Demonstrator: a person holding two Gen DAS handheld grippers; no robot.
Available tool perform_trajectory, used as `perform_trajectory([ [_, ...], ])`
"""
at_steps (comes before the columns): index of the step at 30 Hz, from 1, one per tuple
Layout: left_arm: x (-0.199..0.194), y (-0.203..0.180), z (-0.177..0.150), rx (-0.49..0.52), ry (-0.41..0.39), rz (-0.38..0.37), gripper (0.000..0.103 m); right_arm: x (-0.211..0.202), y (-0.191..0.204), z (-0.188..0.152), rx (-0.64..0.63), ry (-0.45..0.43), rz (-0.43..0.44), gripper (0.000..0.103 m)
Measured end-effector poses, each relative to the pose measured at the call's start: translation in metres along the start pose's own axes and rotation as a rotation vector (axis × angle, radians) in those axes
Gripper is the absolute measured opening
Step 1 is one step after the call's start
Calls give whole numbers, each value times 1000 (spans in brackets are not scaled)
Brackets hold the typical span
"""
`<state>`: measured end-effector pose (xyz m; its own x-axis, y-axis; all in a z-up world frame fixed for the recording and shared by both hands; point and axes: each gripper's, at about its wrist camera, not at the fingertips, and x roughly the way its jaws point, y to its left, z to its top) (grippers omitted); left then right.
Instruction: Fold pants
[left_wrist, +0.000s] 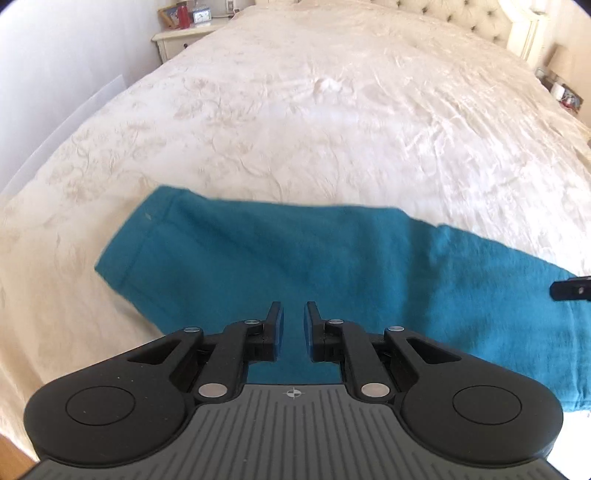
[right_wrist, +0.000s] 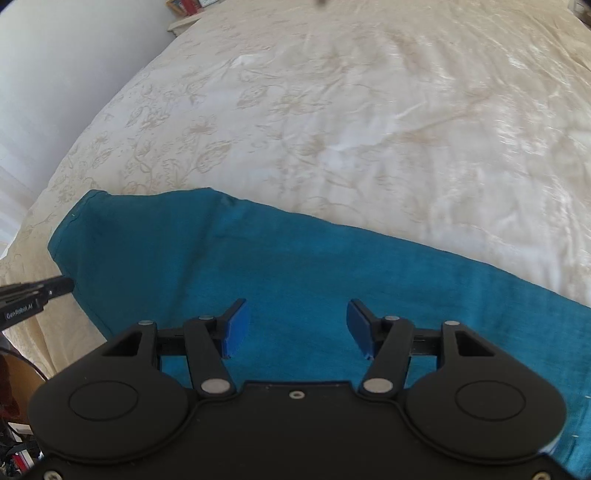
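Observation:
The teal pants (left_wrist: 332, 266) lie flat across the near part of the bed, with the hemmed leg end at the left; they also show in the right wrist view (right_wrist: 295, 266). My left gripper (left_wrist: 293, 328) hovers over the pants near their near edge, its jaws a narrow gap apart with nothing between them. My right gripper (right_wrist: 295, 328) is wide open and empty above the middle of the pants. The right gripper's tip shows at the right edge of the left wrist view (left_wrist: 570, 290). The left gripper's tip shows at the left edge of the right wrist view (right_wrist: 44, 290), by the leg hem.
A cream floral bedspread (left_wrist: 314, 110) covers the large bed beyond the pants. A nightstand (left_wrist: 184, 40) with a red bottle and frames stands at the far left. A tufted headboard (left_wrist: 461, 18) is at the far right. The wall lies left of the bed.

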<state>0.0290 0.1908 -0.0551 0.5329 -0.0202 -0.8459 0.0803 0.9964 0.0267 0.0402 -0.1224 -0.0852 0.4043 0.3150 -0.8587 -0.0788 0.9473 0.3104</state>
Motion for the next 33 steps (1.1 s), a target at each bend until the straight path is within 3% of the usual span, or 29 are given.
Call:
perform_trajectory([
  [5, 42, 53, 51, 0, -19, 11, 13, 44, 63, 35, -53, -37, -8, 63],
  [8, 70, 77, 63, 10, 34, 27, 13, 63, 83, 55, -39, -54, -26, 63],
  [12, 102, 109, 28, -7, 242, -17, 13, 83, 93, 75, -32, -46, -46, 63],
  [14, 111, 118, 5, -5, 303, -33, 13, 93, 95, 83, -58, -29, -58, 63],
  [17, 109, 124, -16, -12, 308, -69, 13, 109, 94, 96, -106, 6, -63, 63],
  [23, 105, 130, -19, -89, 321, -92, 13, 153, 96, 112, -177, 113, -36, 62],
  [25, 104, 132, -21, -103, 319, -93, 13, 165, 99, 109, -196, 164, -15, 42],
  [26, 103, 132, -23, -104, 315, -92, 13, 168, 102, 104, -213, 179, -12, 23],
  [30, 98, 129, -30, -112, 301, -79, 13, 152, 122, 78, -353, 174, -21, 14],
  [33, 96, 127, -31, -114, 303, -72, 13, 131, 132, 60, -397, 186, 52, 10],
])
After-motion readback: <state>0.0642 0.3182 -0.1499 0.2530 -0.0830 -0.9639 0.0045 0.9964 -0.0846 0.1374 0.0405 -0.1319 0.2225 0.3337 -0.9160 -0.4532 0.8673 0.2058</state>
